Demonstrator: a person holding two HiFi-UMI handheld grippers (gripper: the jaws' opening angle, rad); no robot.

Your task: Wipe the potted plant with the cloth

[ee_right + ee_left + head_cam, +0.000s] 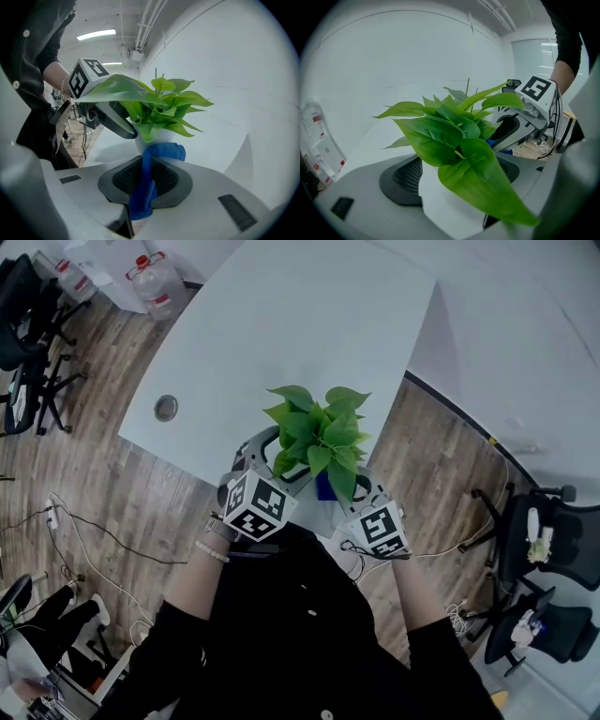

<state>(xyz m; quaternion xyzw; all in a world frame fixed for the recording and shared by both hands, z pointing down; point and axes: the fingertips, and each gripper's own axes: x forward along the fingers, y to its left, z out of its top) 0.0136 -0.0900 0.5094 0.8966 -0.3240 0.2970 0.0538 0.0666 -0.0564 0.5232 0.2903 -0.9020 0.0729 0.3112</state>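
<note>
Left gripper [457, 185] fingers are clamped round the white pot [440, 199] of my green-leaved potted plant [321, 437], at the near edge of the pale surface [281, 324]. Right gripper [145, 180] fingers pinch the soft blue cloth [164, 151]. Leaves look thin and floppy, so I'd wipe gently.

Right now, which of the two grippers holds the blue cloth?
The right gripper: blue cloth pinched between its jaws. The left gripper holds the white pot instead.

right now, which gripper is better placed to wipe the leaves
Right. The right gripper has its fingers shut on the blue cloth, which sits just below the leaves. The left gripper carries no cloth; its fingers appear closed on the white pot, steadying it.
</note>
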